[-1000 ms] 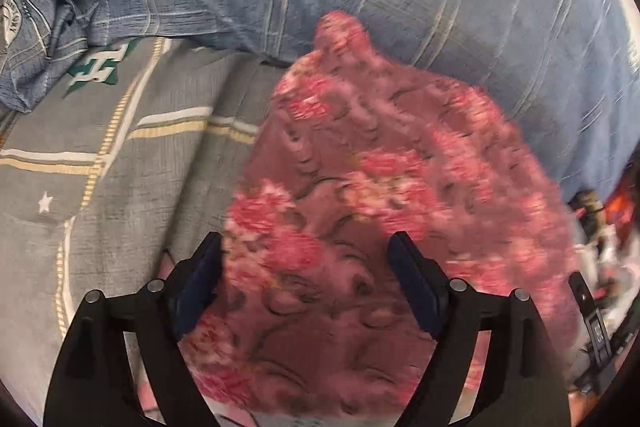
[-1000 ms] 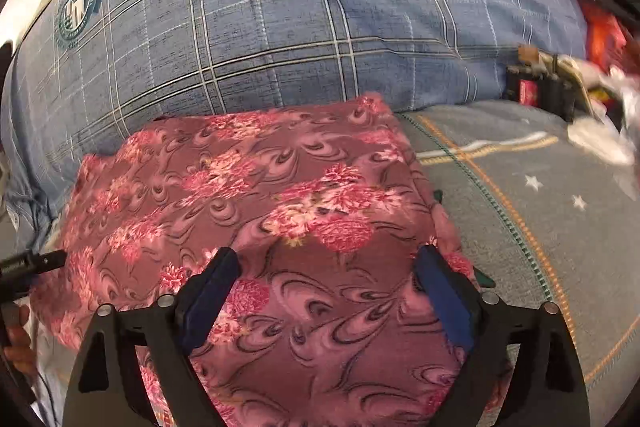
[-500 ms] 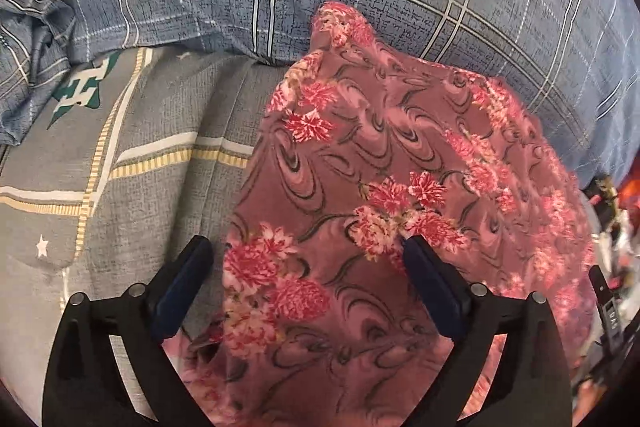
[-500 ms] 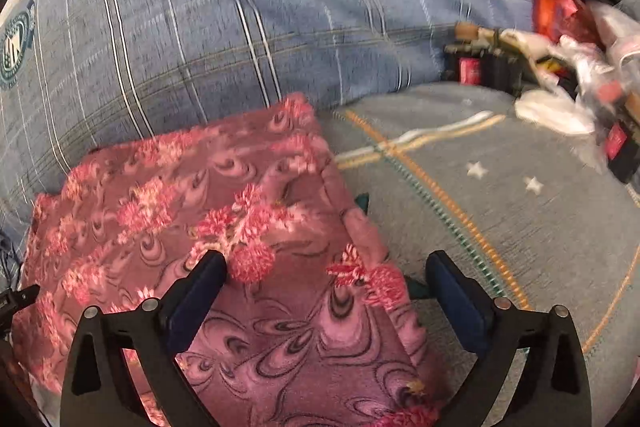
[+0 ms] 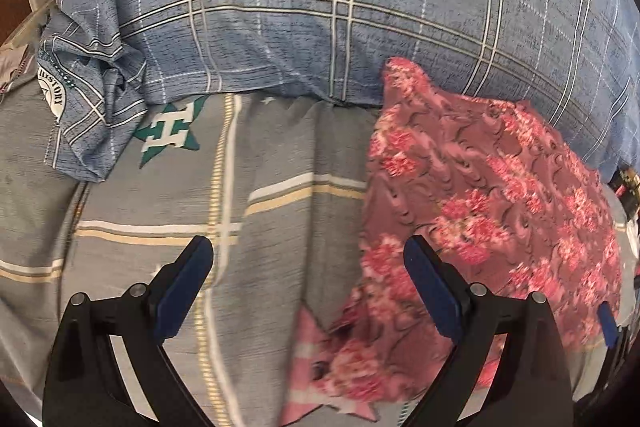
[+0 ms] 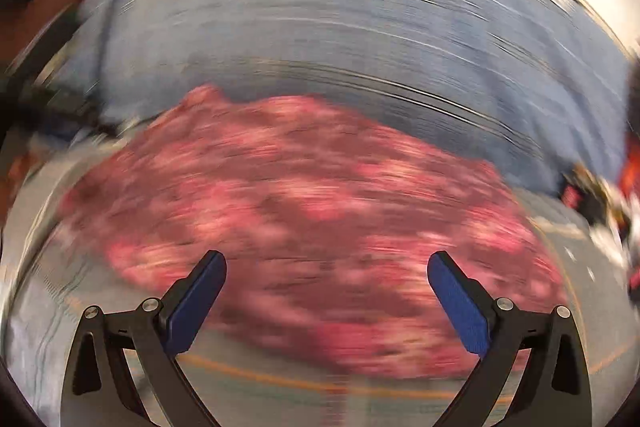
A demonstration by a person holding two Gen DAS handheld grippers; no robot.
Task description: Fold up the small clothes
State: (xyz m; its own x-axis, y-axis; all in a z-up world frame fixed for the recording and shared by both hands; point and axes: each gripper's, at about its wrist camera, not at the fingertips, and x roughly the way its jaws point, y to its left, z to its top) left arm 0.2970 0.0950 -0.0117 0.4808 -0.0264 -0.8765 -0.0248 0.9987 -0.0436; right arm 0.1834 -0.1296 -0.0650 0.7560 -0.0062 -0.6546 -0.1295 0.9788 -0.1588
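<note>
Both grippers had drawn off the floral garment [image 5: 492,211]; left gripper [image 5: 308,281] over bare grey striped bedsheet [image 5: 280,227], right gripper [image 6: 326,291] before it, jaws apart, empty. Folded soft fabric lay against the blue plaid pillow [image 5: 320,7].

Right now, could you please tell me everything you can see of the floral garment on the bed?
The floral garment is soft maroon fabric printed with pink-red flowers and dark swirls. It lies folded into a roughly flat, rounded pile on the grey striped bedsheet, its far edge against the blue plaid pillow. A paler pink part shows at its near edge. The left tool and the right tool are both open and grip nothing. The right view is motion-blurred.
</note>
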